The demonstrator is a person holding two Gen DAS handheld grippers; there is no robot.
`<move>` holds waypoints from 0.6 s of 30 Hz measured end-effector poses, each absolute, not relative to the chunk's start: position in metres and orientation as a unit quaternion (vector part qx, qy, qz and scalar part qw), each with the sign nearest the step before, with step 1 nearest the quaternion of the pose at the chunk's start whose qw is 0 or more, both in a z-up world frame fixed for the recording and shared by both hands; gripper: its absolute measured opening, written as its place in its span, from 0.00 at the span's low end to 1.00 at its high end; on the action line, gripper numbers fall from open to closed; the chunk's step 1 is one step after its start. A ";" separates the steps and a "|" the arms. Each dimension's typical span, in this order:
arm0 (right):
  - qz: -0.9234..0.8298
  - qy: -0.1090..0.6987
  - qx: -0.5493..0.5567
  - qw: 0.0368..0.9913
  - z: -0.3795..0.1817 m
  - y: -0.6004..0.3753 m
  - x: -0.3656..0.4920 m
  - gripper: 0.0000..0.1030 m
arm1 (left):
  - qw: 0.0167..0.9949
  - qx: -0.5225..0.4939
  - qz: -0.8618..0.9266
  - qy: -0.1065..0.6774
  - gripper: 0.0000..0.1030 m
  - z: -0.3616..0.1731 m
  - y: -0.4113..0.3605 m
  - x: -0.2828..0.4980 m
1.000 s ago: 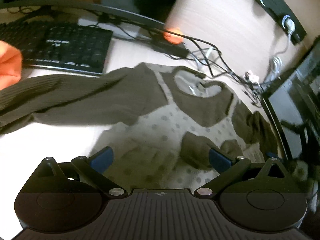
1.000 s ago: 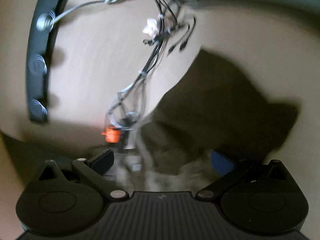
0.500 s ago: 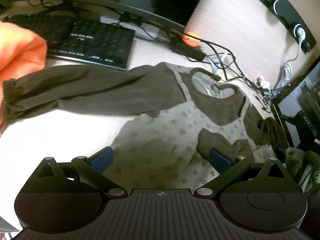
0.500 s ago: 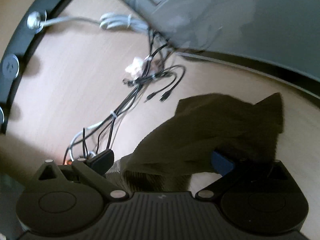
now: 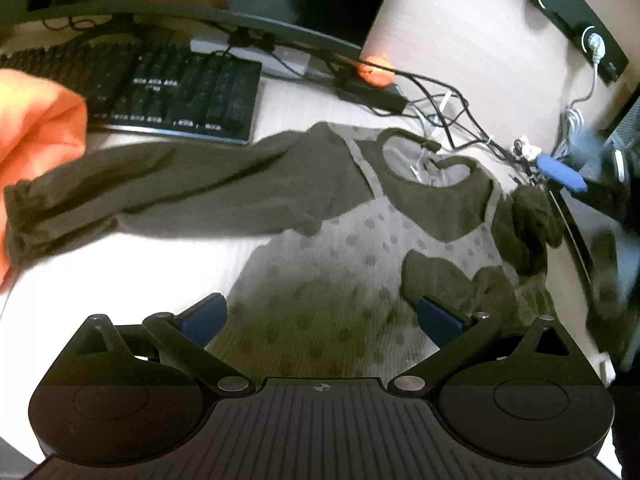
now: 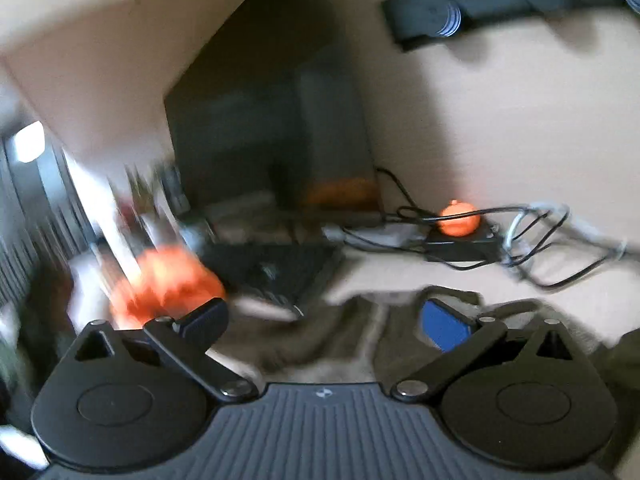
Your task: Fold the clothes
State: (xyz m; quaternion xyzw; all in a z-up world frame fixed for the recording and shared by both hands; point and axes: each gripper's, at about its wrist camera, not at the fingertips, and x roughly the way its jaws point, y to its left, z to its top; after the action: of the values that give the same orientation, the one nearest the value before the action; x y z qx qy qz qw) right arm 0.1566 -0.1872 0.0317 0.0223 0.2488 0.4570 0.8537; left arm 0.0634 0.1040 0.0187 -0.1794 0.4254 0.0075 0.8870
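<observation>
The long left sleeve (image 5: 160,188) now lies stretched flat across the desk (image 5: 100,276) toward the orange cloth (image 5: 36,120), and the right sleeve (image 5: 524,220), a moment ago lifted over the cables, now sits bunched at the shoulder of the dotted top (image 5: 352,248). So the garment is spread, no fold made. The left tongs (image 5: 320,316) hover wide open above the hem, holding nothing. The right tongs (image 6: 324,320), blurred, have swung away, spread wide and empty.
</observation>
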 end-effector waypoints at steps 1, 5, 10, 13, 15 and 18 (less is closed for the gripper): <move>0.421 0.268 0.035 0.866 0.026 -0.196 0.158 1.00 | 0.888 -0.181 0.009 0.423 1.00 0.020 0.105 0.064; 0.209 0.357 0.206 0.887 -0.010 -0.274 0.195 1.00 | 0.886 -0.194 0.009 0.421 1.00 0.017 0.108 0.066; 0.139 0.383 0.393 0.824 -0.053 -0.335 0.246 1.00 | 0.878 -0.195 0.000 0.437 1.00 0.007 0.100 0.071; 0.134 0.360 0.436 0.814 -0.061 -0.345 0.266 1.00 | 0.879 -0.188 -0.004 0.439 1.00 0.007 0.096 0.071; 0.146 0.329 0.447 0.819 -0.056 -0.346 0.279 1.00 | 0.880 -0.183 -0.003 0.439 1.00 0.008 0.095 0.069; 0.236 0.287 0.407 0.835 -0.022 -0.319 0.282 1.00 | 0.881 -0.177 0.006 0.439 1.00 0.008 0.096 0.068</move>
State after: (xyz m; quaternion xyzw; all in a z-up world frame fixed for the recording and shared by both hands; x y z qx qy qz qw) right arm 0.2816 -0.3191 -0.0215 0.4067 0.2866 0.2362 0.8347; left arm 0.0683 0.0963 0.0085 -0.1775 0.4391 0.0056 0.8807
